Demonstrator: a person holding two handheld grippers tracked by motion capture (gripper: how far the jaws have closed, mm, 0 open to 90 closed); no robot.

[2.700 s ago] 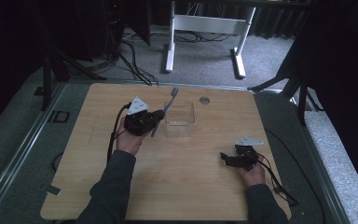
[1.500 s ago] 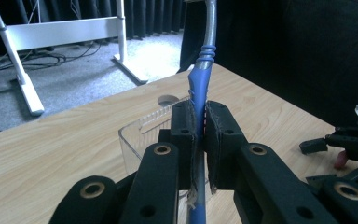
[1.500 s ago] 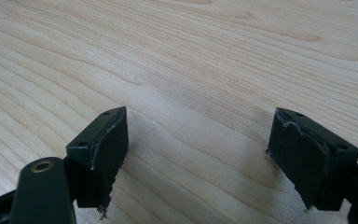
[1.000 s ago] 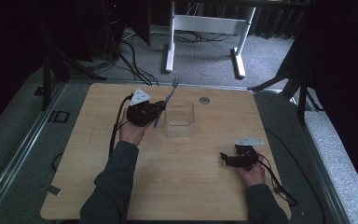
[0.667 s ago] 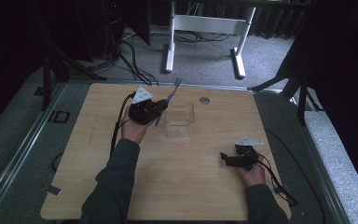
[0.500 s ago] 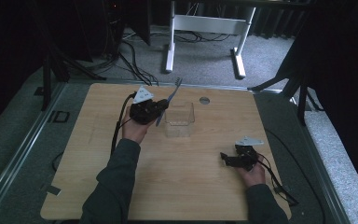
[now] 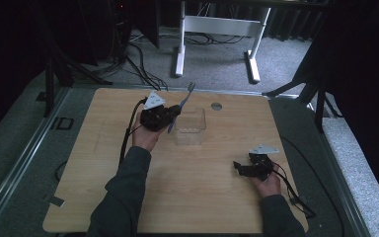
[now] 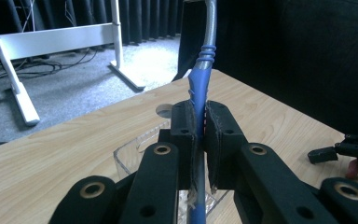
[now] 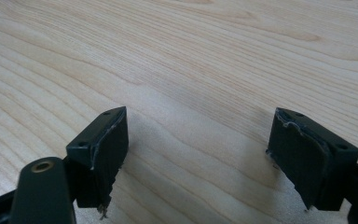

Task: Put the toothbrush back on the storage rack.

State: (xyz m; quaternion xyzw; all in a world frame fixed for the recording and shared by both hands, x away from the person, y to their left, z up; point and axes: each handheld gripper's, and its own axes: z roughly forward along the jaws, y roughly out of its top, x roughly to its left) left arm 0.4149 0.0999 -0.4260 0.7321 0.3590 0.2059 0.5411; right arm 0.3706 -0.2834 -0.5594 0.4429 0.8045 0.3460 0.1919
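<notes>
The wooden table (image 7: 187, 197) takes up most of the high view, light-grained, with a small round grommet (image 7: 216, 105) set near its far edge. On the grey carpet beyond stands a white desk frame (image 7: 217, 29) with loose cables around its feet.

A clear plastic container (image 7: 191, 127) sits on the table, toward the far side and roughly central. In the left gripper view its rim (image 8: 135, 154) appears directly behind and below the jaws.

The left gripper (image 7: 170, 114) is held above the table just beside the container's left wall, carried by the person's left hand (image 7: 145, 137) on a dark-sleeved forearm. Its jaws are closed on a toothbrush (image 7: 181, 104). The grip falls on the blue part of the handle: in the left gripper view the handle (image 8: 199, 88) stands nearly upright between the two pads, touching both, with the blue section passing down through the jaws and a ribbed band leading to a grey neck above them. In the high view the brush slants up and away from the jaws, head end toward the far table edge, lower handle end near the container's near-left corner. Whether that lower end touches the container cannot be told.

The right gripper (image 7: 242, 168) rests low at the near right of the table, well apart from the container, in the person's right hand (image 7: 266, 183). Its jaws stand wide apart with nothing between them; the right gripper view shows bare wood (image 9: 200, 93) across the gap, and worn edges on both pads (image 9: 107, 144).
</notes>
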